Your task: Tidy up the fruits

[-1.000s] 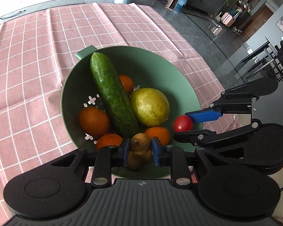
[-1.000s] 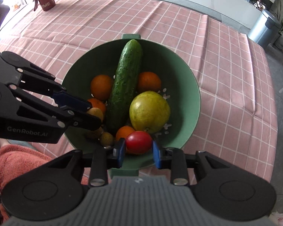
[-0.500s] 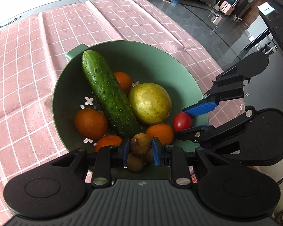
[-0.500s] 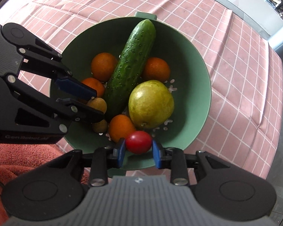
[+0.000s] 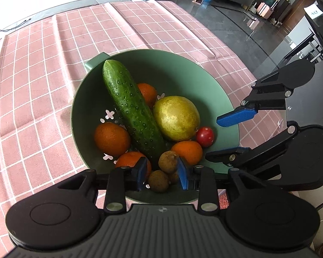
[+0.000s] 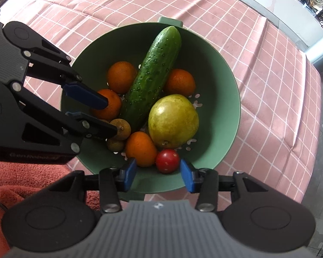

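A green colander bowl (image 5: 183, 64) (image 6: 226, 86) sits on a pink checked tablecloth. It holds a cucumber (image 5: 133, 109) (image 6: 155, 73), a yellow-green pear (image 5: 176, 118) (image 6: 173, 121), several oranges (image 5: 112, 138) (image 6: 121, 77), a red tomato (image 5: 205, 136) (image 6: 167, 160) and small brown longans (image 5: 169, 162) (image 6: 121, 129). My left gripper (image 5: 161, 171) is open over the bowl's near rim, longans between its pads, free of them. My right gripper (image 6: 158, 174) is open just behind the tomato, which lies in the bowl.
The tablecloth (image 5: 43, 75) (image 6: 269, 86) spreads around the bowl. The table edge and a dark floor (image 5: 236, 21) lie to the right in the left wrist view. An orange-red towel (image 6: 21, 182) lies at the lower left of the right wrist view.
Both grippers opened. The right one let the tomato drop into the bowl beside the pear. The left one let go of the longan, which now rests among the other longans.
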The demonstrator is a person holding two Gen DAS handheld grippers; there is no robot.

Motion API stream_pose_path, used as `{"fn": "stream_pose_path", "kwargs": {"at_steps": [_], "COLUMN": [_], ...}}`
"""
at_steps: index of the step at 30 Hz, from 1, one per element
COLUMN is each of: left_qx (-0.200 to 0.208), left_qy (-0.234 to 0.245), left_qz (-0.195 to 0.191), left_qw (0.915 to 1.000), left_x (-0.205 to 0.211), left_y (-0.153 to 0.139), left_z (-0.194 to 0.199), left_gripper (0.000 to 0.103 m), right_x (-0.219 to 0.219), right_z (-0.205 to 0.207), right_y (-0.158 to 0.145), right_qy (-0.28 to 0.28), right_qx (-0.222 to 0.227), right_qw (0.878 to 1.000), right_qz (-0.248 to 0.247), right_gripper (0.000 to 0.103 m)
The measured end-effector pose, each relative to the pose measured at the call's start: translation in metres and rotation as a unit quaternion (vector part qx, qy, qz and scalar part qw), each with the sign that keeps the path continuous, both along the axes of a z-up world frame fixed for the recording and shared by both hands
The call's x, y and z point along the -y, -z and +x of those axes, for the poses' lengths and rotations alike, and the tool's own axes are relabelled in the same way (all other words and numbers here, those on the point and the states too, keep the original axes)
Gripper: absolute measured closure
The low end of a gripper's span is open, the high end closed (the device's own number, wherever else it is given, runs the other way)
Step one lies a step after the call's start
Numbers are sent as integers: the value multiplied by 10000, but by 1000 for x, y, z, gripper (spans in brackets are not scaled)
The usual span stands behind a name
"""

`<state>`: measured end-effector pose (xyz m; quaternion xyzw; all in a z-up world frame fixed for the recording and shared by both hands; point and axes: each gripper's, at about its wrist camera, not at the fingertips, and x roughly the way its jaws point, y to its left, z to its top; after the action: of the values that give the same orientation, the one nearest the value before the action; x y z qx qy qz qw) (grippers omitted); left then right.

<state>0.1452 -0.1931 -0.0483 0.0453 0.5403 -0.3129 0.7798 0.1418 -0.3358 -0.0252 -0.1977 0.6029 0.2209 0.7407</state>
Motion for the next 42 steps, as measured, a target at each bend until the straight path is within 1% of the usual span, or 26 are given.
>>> {"fn": "stream_pose_path", "kwargs": {"at_steps": [3, 5, 7, 10, 14, 15, 17, 20, 23, 25, 27, 29, 31, 33, 35, 37, 39, 42], "left_qx": [298, 603, 968, 1460, 2163, 2286, 2508, 2818, 3088, 3204, 3337, 3472, 3561, 3578, 3526, 3428, 3249, 2999], "left_qy": [-80, -161, -255, -431, -624, -672, -822, -1121, -1395, -1499, -1581, -1597, -1663, -1723, -1774, -1805, -1857, -1895], "left_qz": [-22, -9, 4, 49, 248, 285, 308, 335, 300, 264, 283, 308, 339, 346, 325, 331, 391, 516], "left_qw": [9995, 9981, 9950, 9883, 9740, 9708, 9641, 9523, 9404, 9350, 9289, 9236, 9189, 9171, 9182, 9213, 9265, 9336], "left_x": [-10, -20, -31, -45, -59, -62, -71, -85, -96, -101, -103, -103, -103, -101, -102, -101, -102, -103], "left_y": [-15, -28, -42, -64, -89, -94, -106, -115, -122, -123, -122, -120, -117, -113, -106, -99, -87, -70], "left_z": [-6, -13, -22, -35, -56, -60, -66, -78, -90, -97, -104, -110, -113, -114, -115, -112, -112, -109], "left_gripper": [64, 64, 64, 63, 60, 57, 54, 44, 36, 30, 24, 20, 19, 19, 18, 18, 18, 18], "right_x": [1, 1, 1, 1, -4, -5, -9, -14, -25, -27, -32, -38, -43, -51, -58, -65, -69, -73], "right_z": [-6, -11, -17, -30, -48, -54, -66, -87, -101, -115, -127, -142, -154, -165, -175, -181, -183, -180], "right_y": [-12, -26, -43, -70, -101, -108, -121, -136, -137, -133, -130, -127, -121, -115, -108, -98, -90, -76], "right_qy": [78, 209, 409, 758, 1266, 1384, 1625, 1913, 2219, 2440, 2622, 2802, 2955, 3043, 3085, 3127, 3168, 3193], "right_qx": [124, 295, 526, 944, 1337, 1452, 1698, 2089, 2517, 2807, 3074, 3307, 3462, 3578, 3668, 3709, 3705, 3633], "right_qw": [9999, 9993, 9974, 9910, 9771, 9726, 9629, 9462, 9257, 9097, 8963, 8819, 8711, 8640, 8598, 8586, 8584, 8624], "right_qz": [66, 128, 259, 567, 1068, 1173, 1326, 1564, 1745, 1847, 1828, 1852, 1844, 1817, 1763, 1659, 1598, 1494], "right_gripper": [60, 58, 48, 46, 45, 45, 41, 36, 30, 30, 27, 25, 24, 22, 20, 20, 20, 19]}}
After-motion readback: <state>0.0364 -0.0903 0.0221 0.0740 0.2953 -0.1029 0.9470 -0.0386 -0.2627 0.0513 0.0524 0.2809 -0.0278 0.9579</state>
